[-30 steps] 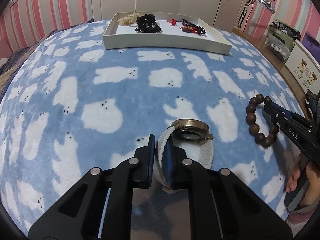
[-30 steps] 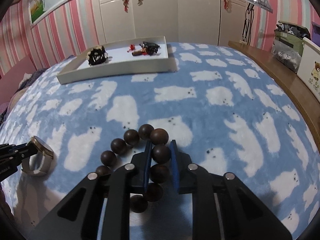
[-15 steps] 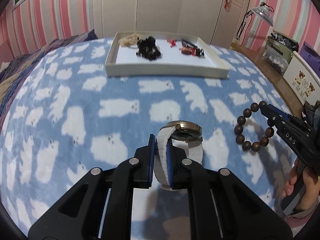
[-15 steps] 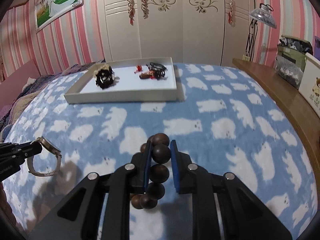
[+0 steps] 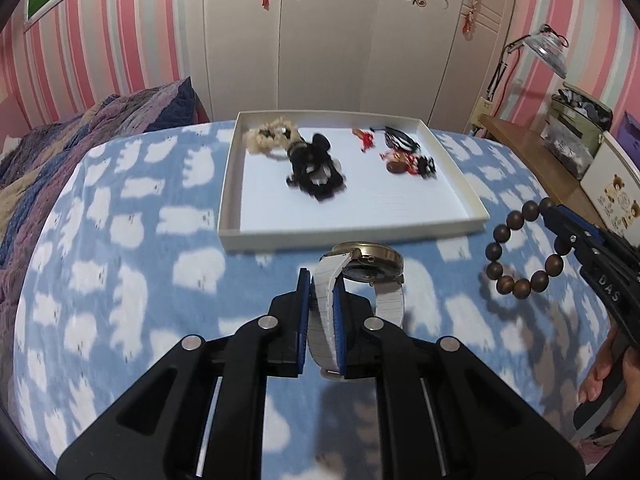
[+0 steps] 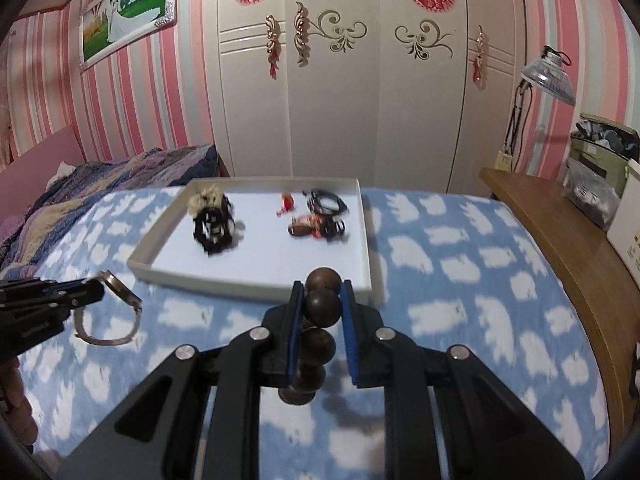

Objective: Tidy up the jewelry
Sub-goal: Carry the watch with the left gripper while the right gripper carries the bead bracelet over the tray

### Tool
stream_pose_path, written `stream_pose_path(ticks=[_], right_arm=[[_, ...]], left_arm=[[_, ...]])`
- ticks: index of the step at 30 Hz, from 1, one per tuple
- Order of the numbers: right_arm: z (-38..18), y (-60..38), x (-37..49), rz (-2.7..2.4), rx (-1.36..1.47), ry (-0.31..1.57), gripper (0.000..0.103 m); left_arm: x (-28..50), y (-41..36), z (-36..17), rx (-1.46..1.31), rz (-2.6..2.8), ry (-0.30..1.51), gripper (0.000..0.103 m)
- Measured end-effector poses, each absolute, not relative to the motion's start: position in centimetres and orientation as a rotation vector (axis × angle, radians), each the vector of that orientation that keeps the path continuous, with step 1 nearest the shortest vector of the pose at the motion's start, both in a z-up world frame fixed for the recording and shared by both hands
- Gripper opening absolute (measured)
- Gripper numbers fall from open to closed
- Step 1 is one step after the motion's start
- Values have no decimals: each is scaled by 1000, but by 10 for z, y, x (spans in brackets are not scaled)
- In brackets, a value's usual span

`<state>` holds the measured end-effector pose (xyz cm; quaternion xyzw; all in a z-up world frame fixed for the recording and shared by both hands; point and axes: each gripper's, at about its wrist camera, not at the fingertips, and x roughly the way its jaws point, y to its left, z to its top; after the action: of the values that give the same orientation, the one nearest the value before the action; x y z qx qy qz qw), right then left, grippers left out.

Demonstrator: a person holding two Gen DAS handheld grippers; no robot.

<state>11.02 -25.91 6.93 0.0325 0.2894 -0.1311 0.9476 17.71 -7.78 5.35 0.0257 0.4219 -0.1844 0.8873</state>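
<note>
Left tongs [image 5: 321, 312] were clamped on the white strap of a watch [image 5: 362, 276], held above the bed [image 5: 120, 280] just short of the tray [image 5: 236, 184]. Strap loop stood upright, running fwd along the tongs; the gold case sat at the far end, tilted, facing down-ish toward the blanket. Right tongs [image 6: 320, 312] were pinched on one bead of a brown bead bracelet [image 6: 316, 320], also in the air near the tray's front wall.

From the right wrist view the bracelet looked edge-on, a vertical stack of beads hanging down betw. the tongs; the left wrist view showed it as a full ring [image 5: 524, 256] off to the right, w/ the right tongs [image 5: 558, 224] gripping its far side. Right wrist view showed the watch [image 6: 112, 308] side-on as an open loop at the left tongs [image 6: 94, 294].

Tray held a black hair clip [image 5: 316, 168], a beige scrunchie [image 5: 268, 138] and small red-and-black bits [image 5: 404, 160], blurred.
</note>
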Motion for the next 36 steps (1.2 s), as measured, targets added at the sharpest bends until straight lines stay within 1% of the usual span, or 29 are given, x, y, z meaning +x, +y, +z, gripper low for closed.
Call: stream_pose_path(ticks=[8,18,28,36], right_arm=[[83,-265,171,-261,56,575,19],[60,-265,239,-209,88,611,19],[24,-281,259,-253,99,675,19],[4,-288,265,-304,72,728,19]], left_arm=[[245,-89,53,46,-366,884,9],[304,-107,22,24,-367,942,9],[324,-111,-7,53,-336,970,9],[329,-113,-16,97,-305,947,9]])
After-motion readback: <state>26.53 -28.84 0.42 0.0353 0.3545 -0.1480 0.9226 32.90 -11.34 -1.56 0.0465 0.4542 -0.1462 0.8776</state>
